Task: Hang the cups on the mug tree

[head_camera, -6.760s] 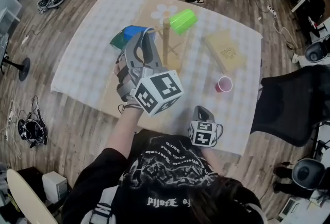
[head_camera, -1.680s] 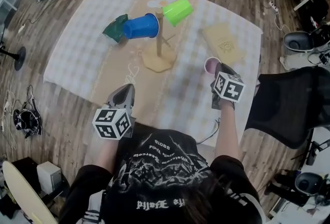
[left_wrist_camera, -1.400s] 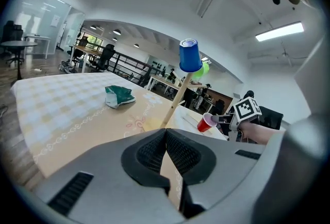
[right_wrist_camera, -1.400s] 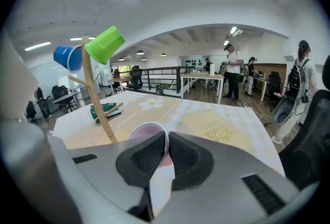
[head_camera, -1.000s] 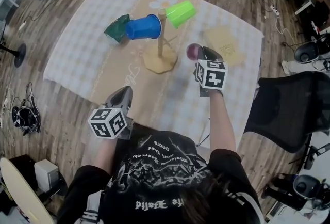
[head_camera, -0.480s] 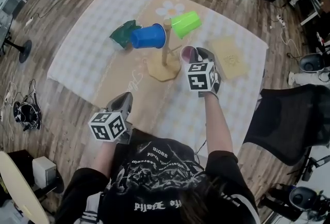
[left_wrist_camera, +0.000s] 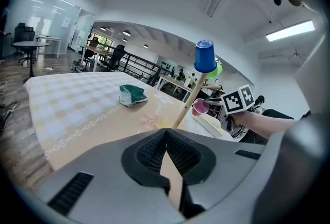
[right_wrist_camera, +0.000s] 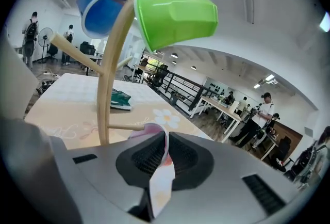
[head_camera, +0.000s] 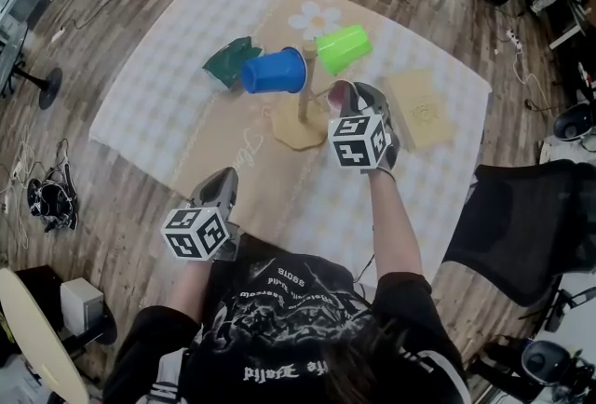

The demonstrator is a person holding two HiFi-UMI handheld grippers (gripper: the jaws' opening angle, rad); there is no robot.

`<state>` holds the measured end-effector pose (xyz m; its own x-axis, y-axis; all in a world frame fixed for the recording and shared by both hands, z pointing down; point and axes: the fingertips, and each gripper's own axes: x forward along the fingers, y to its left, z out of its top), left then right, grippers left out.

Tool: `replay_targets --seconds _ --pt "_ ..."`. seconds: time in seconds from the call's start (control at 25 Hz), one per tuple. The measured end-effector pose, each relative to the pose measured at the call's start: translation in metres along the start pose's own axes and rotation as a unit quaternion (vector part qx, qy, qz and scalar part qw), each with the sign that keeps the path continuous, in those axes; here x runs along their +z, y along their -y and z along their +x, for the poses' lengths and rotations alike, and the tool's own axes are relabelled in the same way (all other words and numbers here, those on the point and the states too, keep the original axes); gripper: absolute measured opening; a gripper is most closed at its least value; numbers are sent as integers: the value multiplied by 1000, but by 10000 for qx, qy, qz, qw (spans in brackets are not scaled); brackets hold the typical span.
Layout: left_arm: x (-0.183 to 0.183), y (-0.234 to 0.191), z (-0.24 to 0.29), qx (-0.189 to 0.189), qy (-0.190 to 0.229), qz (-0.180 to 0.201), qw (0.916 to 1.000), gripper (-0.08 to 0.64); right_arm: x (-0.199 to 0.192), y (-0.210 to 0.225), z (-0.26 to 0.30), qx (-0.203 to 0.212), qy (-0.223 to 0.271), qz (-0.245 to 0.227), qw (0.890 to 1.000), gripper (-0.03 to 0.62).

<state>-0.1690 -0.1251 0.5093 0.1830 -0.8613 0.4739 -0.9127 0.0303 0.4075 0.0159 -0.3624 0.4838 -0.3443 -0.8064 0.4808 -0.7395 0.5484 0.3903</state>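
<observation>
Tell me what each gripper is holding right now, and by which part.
The right gripper pinches the small pink disposable cup by its thin side wall near the rim. The left gripper is shut and holds nothing.

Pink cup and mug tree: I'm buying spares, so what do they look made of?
The pink cup: probably thin paper or light plastic, matte; its wall is squashed flat in the right gripper. The mug tree: apparently bare, unvarnished wood; pale tan round stem and pegs, no shine.
</observation>
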Motion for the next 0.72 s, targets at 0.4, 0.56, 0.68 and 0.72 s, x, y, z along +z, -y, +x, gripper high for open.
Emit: replay_targets --seconds 0.4,0.56,0.68,0.72 --pt "7 2 0 -40 181 133 9997 21 8 -21 -9 -82 297 -619 9976 35" --pt "3 2 -1 -18 172 68 9998 21 10 -27 -14 -130 396 -830 9957 37" --pt "1 2 -1 -33 162 43 9999 21 14 -31 -17 -161 464 -1022 9936 40" --pt "0 2 -1 -35 156 34 9999 21 15 -32 -18 -170 479 -1061 9930 40"
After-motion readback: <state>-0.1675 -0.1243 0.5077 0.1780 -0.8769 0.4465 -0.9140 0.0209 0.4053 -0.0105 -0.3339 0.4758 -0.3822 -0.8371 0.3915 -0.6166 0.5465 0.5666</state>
